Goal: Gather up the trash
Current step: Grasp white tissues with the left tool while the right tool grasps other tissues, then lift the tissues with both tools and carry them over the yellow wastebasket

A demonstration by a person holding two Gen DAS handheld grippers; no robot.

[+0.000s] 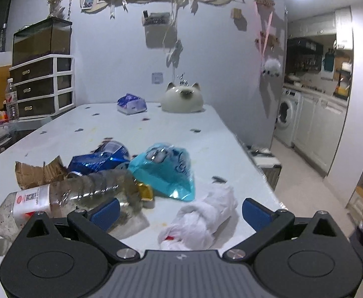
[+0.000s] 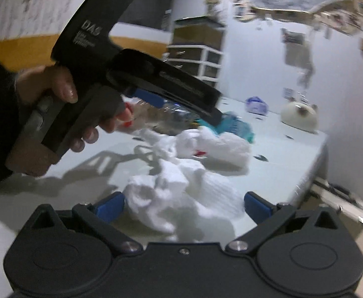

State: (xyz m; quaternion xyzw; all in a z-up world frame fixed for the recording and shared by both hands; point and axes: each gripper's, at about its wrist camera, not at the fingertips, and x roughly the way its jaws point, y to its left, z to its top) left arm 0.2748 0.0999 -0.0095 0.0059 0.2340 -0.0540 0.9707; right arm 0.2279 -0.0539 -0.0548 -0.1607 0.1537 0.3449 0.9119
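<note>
Two grippers, both with jaws spread and nothing held. Left gripper (image 1: 174,213) sits low over the near edge of the table (image 1: 156,129), crumpled white bag (image 1: 201,221) between its fingers but not touching either, as far as I can tell. Right gripper (image 2: 181,204) hovers over a wad of white tissue (image 2: 181,198), which fills most of the gap.

Trash is clustered at the near end: clear plastic bottle (image 1: 64,198) lying on its side, torn cardboard (image 1: 39,173) behind it, crushed blue foil wrapper (image 1: 99,159), teal plastic pouch (image 1: 166,171), a small gold wrapper (image 1: 145,191) by the bottle.

Risks, my read:
- Left finger (image 1: 105,213) is right against the bottle. Closing on the bag likely nudges it; it's round and lying flat, so it could roll off the near edge.
- Bag and tissue are soft. Jaws may pinch only a fold, and the rest drags or drops.
- The two grippers work close together, as the left gripper (image 2: 156,92) fills the right wrist view. Collision possible if both go in at once.
- Right wrist view is motion-blurred, so alignment there is uncertain.

Containers: no bin or trash bag visible in either view, so the drop point is unknown. Bottle looks empty, grimy inside. Whether the white bag has contents, I can't tell. Tissue pack (image 1: 131,104) and cat-shaped holder (image 1: 182,99) at the far end look like non-trash.
</note>
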